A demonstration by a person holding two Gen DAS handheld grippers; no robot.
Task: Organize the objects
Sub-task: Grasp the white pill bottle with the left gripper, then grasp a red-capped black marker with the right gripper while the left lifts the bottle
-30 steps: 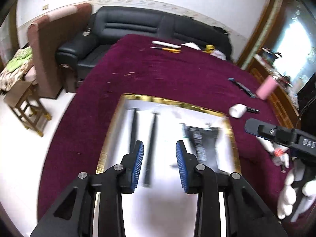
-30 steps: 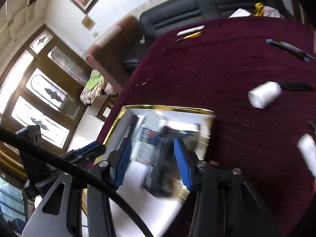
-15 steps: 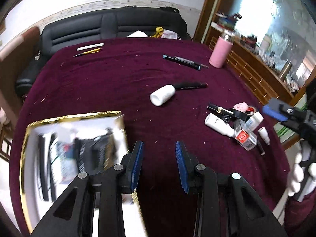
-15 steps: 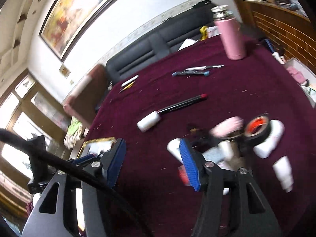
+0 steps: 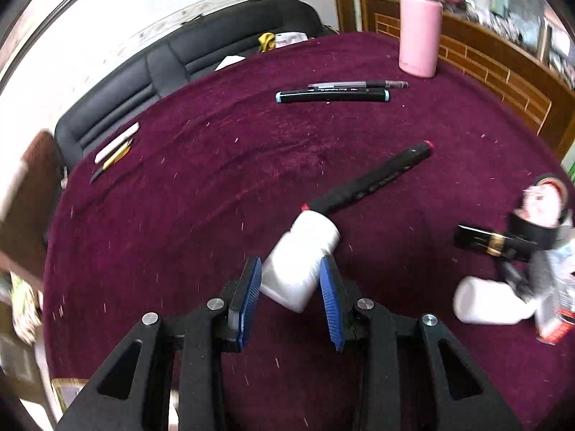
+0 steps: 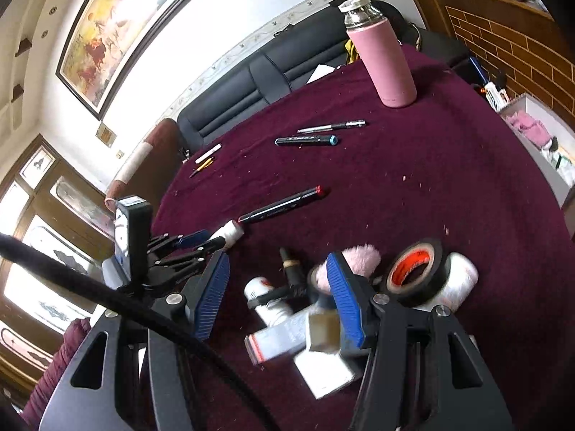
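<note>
Left gripper around the white bottle, right gripper over the clutter

Our left gripper [image 5: 290,285] has its jaws spread on either side of the white bottle [image 5: 300,258], which lies on the maroon tablecloth [image 5: 215,165] touching the end of a black marker [image 5: 373,179]. Our right gripper [image 6: 276,294] hangs with jaws wide apart above a pile of small bottles and boxes beside a black tape roll [image 6: 417,273].

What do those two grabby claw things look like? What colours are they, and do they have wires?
Both are black frames with triangle-shaped cut-outs and round silver bolts. The left gripper has two fingers faced with ribbed blue pads. The right gripper matches it, with the same blue ribbed pads, and a thick black cable sweeps across in front of it. No sleeves or hands show.
</note>
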